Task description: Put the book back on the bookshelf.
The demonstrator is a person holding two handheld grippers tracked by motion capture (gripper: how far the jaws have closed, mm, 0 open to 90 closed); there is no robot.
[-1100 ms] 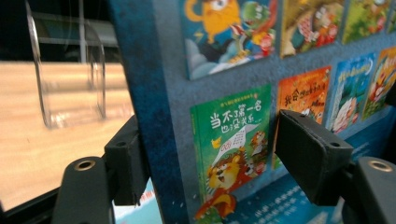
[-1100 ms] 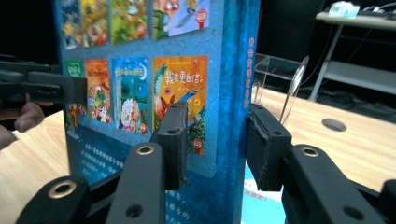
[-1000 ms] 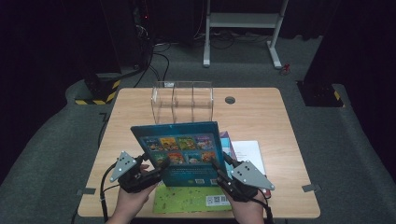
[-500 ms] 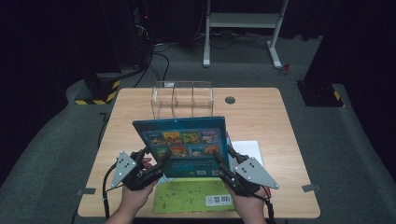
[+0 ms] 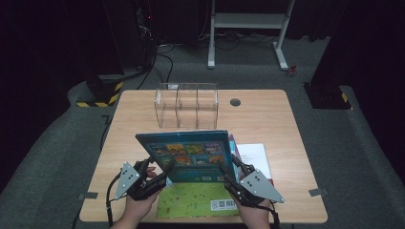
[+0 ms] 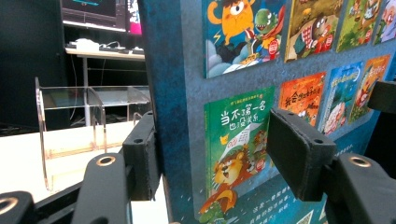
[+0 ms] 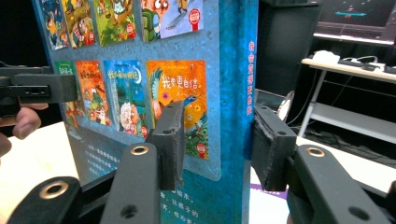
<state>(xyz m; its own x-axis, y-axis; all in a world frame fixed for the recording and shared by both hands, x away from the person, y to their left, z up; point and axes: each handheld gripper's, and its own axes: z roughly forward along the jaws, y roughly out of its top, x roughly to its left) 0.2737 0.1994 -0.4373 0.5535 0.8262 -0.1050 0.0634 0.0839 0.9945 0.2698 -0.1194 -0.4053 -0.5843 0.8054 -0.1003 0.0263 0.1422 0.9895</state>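
Evenly lit table point(image 5: 267, 119) from overhead; dark, underexposed surroundings. High view soft, low in detail. Near jaws blurred in gripper views; mild glare on book cover point(image 6: 261, 93).

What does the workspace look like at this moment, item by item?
Surface: wooden table, bare at the far side.
Job's things: blue box held upright; clear organizer behind it.
Clutter: green book lying flat; white booklet.
Grippers: left gripper jaws have just been closing, box edge between them, contact unclear; right gripper clamped on the box.
Cables: gripper cable; floor cables.
Surroundings: dark room, white frame, hazard tape.
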